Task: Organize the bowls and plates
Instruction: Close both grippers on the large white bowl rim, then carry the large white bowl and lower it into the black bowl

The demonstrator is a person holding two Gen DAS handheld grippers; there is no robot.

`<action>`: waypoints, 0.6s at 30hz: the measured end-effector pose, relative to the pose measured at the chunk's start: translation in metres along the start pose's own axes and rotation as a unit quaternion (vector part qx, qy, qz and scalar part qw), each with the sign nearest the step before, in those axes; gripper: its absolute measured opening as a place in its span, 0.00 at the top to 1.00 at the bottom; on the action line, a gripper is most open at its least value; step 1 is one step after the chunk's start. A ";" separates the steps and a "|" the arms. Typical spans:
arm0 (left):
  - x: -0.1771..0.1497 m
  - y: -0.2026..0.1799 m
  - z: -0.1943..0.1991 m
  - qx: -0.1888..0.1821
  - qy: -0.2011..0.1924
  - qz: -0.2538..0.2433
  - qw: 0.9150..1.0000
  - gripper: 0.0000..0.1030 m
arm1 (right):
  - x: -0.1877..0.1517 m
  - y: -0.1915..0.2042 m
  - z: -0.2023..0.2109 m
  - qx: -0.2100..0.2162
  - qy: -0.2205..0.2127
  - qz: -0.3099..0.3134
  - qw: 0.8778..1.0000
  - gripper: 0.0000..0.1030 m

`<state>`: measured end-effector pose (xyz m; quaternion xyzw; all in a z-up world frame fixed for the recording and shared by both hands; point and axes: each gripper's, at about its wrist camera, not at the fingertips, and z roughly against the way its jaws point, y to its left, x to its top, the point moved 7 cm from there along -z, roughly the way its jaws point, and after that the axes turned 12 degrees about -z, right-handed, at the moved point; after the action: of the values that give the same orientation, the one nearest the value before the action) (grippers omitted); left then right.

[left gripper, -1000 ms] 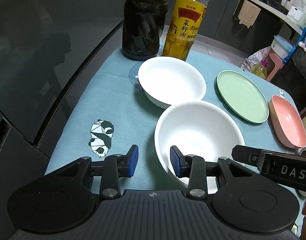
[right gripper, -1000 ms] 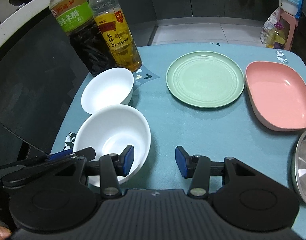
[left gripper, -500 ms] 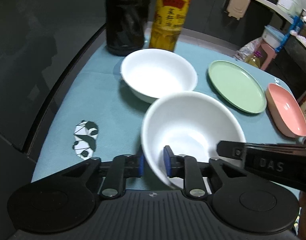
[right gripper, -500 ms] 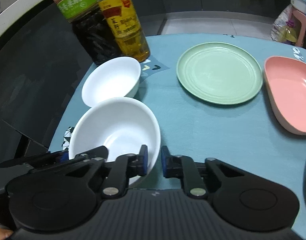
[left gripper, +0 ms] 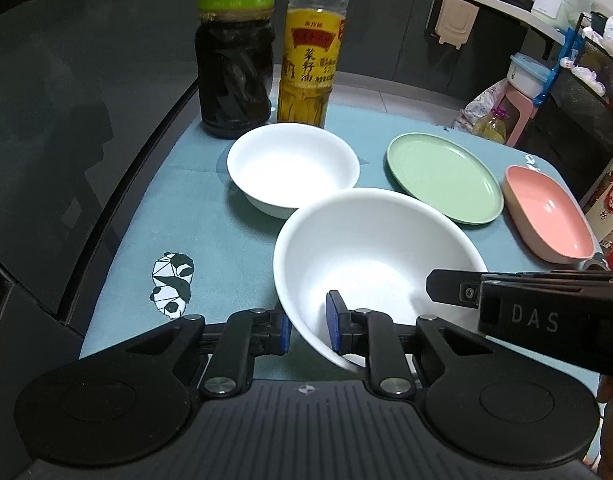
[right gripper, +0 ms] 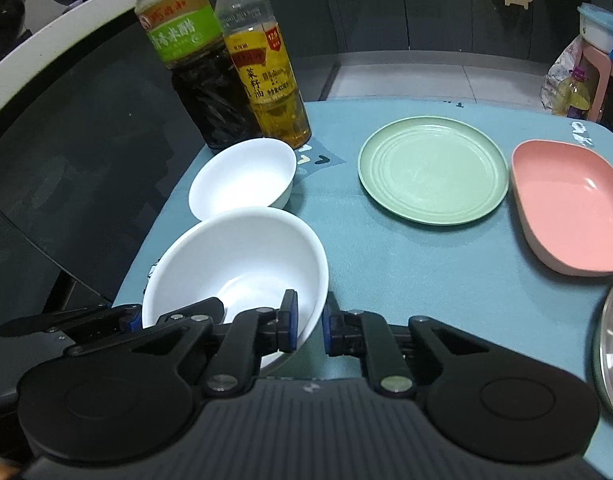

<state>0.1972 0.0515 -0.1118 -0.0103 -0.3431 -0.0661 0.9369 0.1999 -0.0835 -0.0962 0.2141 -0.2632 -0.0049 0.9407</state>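
Left claw [left gripper: 308, 328], right claw [right gripper: 308, 326] apparently clamped tight

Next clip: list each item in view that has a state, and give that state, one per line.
Large white bowl: empty, rim pinched by both claws.
Small white bowl: empty, upright on the mat.
Green plate: empty, flat.
Pink dish: empty.
Left claw: shut on the bowl's rim.
Right claw: shut on the opposite rim.
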 end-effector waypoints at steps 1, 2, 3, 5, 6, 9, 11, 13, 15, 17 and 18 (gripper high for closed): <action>0.000 -0.001 0.003 -0.001 -0.001 0.000 1.000 0.84 | -0.001 -0.001 0.004 0.001 -0.002 -0.001 1.000 1.00; -0.001 -0.002 0.005 -0.002 -0.002 -0.001 1.000 0.84 | -0.002 -0.001 0.007 0.001 -0.003 -0.002 1.000 1.00; -0.002 -0.003 0.009 -0.003 -0.004 -0.001 1.000 0.84 | -0.003 -0.001 0.009 0.002 -0.004 -0.002 1.000 1.00; -0.003 -0.005 0.016 -0.005 -0.009 -0.002 1.000 0.84 | -0.005 -0.002 0.016 0.004 -0.009 -0.004 1.000 1.00; -0.004 -0.007 0.020 -0.006 -0.012 -0.003 1.000 0.84 | -0.007 -0.002 0.020 0.004 -0.011 -0.004 1.000 1.00; -0.008 -0.013 0.031 -0.009 -0.018 -0.007 1.000 0.84 | -0.012 -0.003 0.032 0.005 -0.019 -0.004 1.000 1.00; -0.010 -0.016 0.037 -0.011 -0.022 -0.010 1.000 0.84 | -0.017 -0.004 0.040 0.005 -0.025 -0.006 1.000 1.00; -0.013 -0.020 0.046 -0.012 -0.028 -0.012 0.999 0.84 | -0.021 -0.005 0.047 0.006 -0.029 -0.007 1.000 1.00; -0.016 -0.023 0.053 -0.012 -0.032 -0.016 0.999 0.84 | -0.027 -0.006 0.056 0.007 -0.035 -0.008 0.999 1.00; -0.020 -0.027 0.062 -0.011 -0.037 -0.018 0.999 0.84 | -0.032 -0.007 0.064 0.009 -0.039 -0.009 0.999 1.00; -0.022 -0.029 0.067 -0.010 -0.039 -0.020 0.999 0.84 | -0.035 -0.007 0.068 0.010 -0.042 -0.010 0.999 1.00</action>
<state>0.1335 0.0300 -0.0758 -0.0157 -0.3791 -0.0880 0.9210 0.1369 -0.1124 -0.0639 0.2256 -0.3002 -0.0202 0.9266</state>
